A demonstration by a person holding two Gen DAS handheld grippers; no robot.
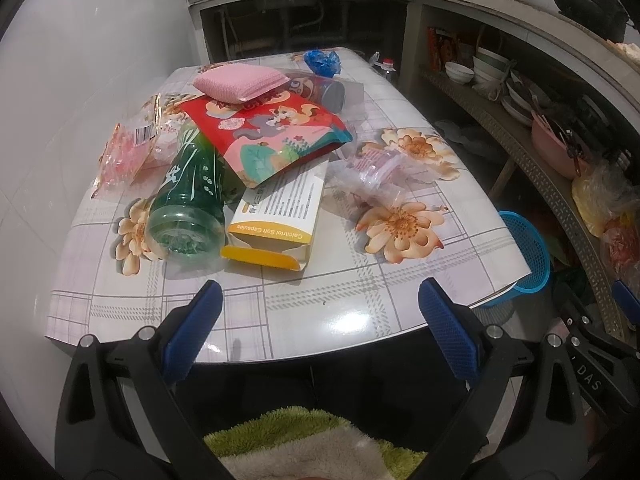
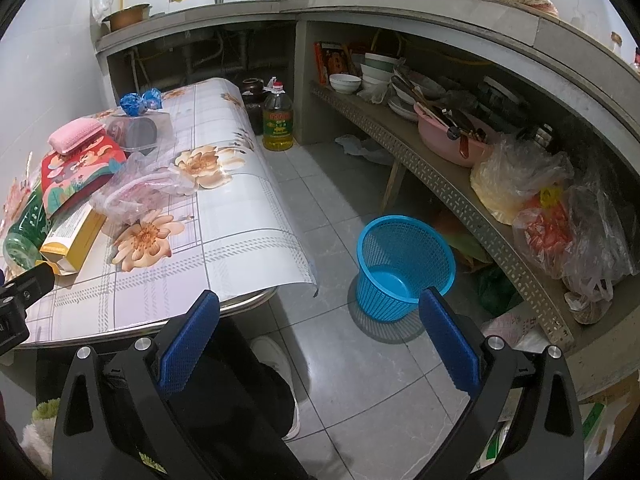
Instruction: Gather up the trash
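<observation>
The far part of the table [image 1: 360, 280] is partly hidden by the pile of trash, and the right gripper shows in the left wrist view only as a black edge at the right border. The print on the yellow box [image 1: 276, 216] is upside down and mostly too small to read. What is inside the clear plastic bag [image 1: 376, 176] is hard to make out.

The table has a glossy cover with a grey grid and orange flowers, and it stands beside a white tiled wall. The floor has grey tiles. A concrete counter runs along the back and the right side, with bowls [image 2: 344, 82], a pink basin [image 2: 452, 136] and plastic bags on the shelf under it. A bottle of oil [image 2: 278, 122] stands on the floor near the far table corner.

The trash lies in a heap: a green bottle [image 1: 188, 208] on its side, touching the yellow box; a red snack bag [image 1: 272, 132] on top of them; a pink sponge [image 1: 240, 82] behind; blue crumpled plastic [image 1: 322, 62] at the far edge.

The left gripper [image 1: 320, 292] is released, its jaws wide apart and empty, over the near table edge, just before the bottle and the box. The right gripper [image 2: 320, 304] is also released and empty, above the floor, with the blue basket [image 2: 404, 264] near its right finger.
</observation>
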